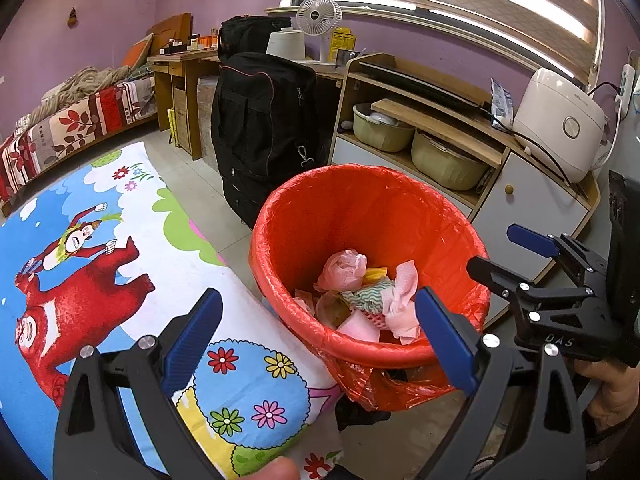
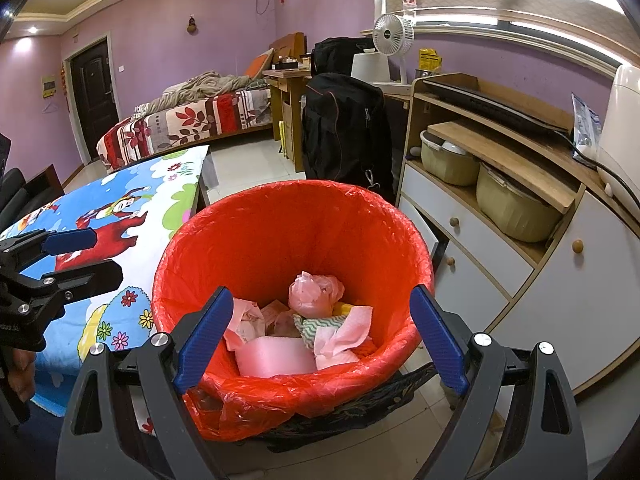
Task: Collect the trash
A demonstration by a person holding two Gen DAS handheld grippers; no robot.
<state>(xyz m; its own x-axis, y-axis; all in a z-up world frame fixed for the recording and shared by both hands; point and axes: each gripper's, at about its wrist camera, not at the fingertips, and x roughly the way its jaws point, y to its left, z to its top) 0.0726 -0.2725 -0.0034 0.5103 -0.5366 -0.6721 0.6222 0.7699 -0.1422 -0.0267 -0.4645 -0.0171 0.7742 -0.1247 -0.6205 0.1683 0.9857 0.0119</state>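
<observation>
A trash bin with a red plastic liner (image 1: 360, 216) (image 2: 288, 232) stands on the floor beside the low table. Inside it lie crumpled pink tissues (image 1: 344, 270) (image 2: 316, 290), a pink foam sheet (image 2: 276, 356), a green-patterned cloth (image 1: 366, 294) and yellow scraps. My left gripper (image 1: 320, 328) is open and empty, over the bin's near left rim. My right gripper (image 2: 320, 330) is open and empty, above the bin's near rim; it also shows in the left wrist view (image 1: 508, 252) at the right. The left gripper shows in the right wrist view (image 2: 86, 252) at the left.
A low table with a cartoon cloth (image 1: 120, 264) (image 2: 120, 216) is left of the bin. A black suitcase (image 1: 264, 128) stands behind it. A cabinet (image 2: 520, 240) with basins and a rice cooker (image 1: 560, 124) is on the right. A bed (image 2: 192, 120) lies farther back.
</observation>
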